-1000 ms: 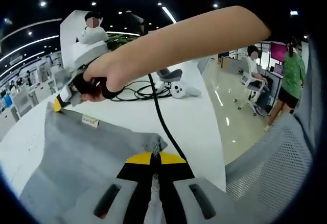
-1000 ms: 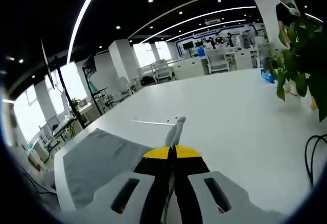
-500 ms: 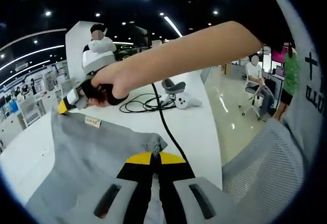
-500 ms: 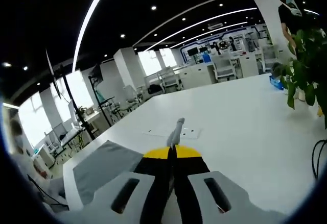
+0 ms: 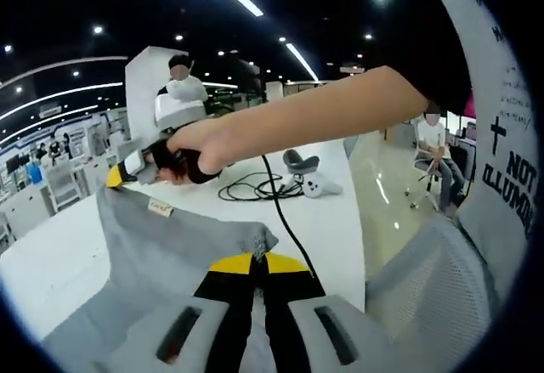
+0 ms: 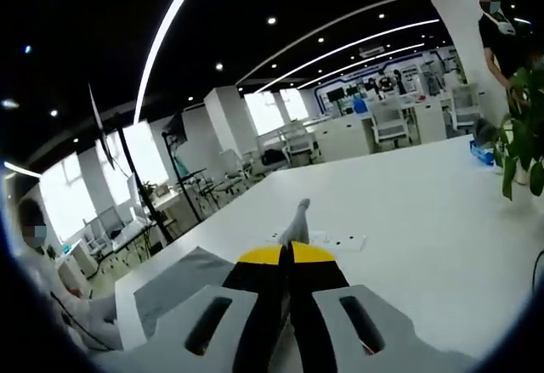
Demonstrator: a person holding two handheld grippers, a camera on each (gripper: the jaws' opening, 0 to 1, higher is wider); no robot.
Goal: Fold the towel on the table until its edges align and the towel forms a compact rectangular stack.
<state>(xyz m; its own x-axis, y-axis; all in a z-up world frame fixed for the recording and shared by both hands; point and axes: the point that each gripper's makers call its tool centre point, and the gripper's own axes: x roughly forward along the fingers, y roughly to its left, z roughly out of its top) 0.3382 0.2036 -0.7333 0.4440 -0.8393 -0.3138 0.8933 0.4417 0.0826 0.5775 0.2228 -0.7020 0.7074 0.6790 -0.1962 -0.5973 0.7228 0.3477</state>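
The grey towel [image 5: 161, 250] hangs stretched between both grippers above the white table [image 5: 51, 254]. My left gripper [image 5: 258, 260] is shut on one corner, and a frayed tip of cloth pokes out past its jaws. A hand holds my right gripper [image 5: 127, 169] at the upper left of the left gripper view, shut on the other corner near a small label [image 5: 159, 209]. In the right gripper view, my right gripper [image 6: 289, 251] is shut on a sliver of towel [image 6: 297, 218], and more grey cloth [image 6: 183, 281] trails to the lower left.
Black cables [image 5: 255, 190], a white controller [image 5: 316, 188] and a chair [image 5: 297, 162] lie beyond the towel. A socket strip [image 6: 336, 241] sits in the white table [image 6: 416, 211], with a plant [image 6: 523, 139] at the right. People sit around the room.
Both grippers have risen with the towel's edge held between them, so the cloth hangs higher off the table. Both views have tilted upward.
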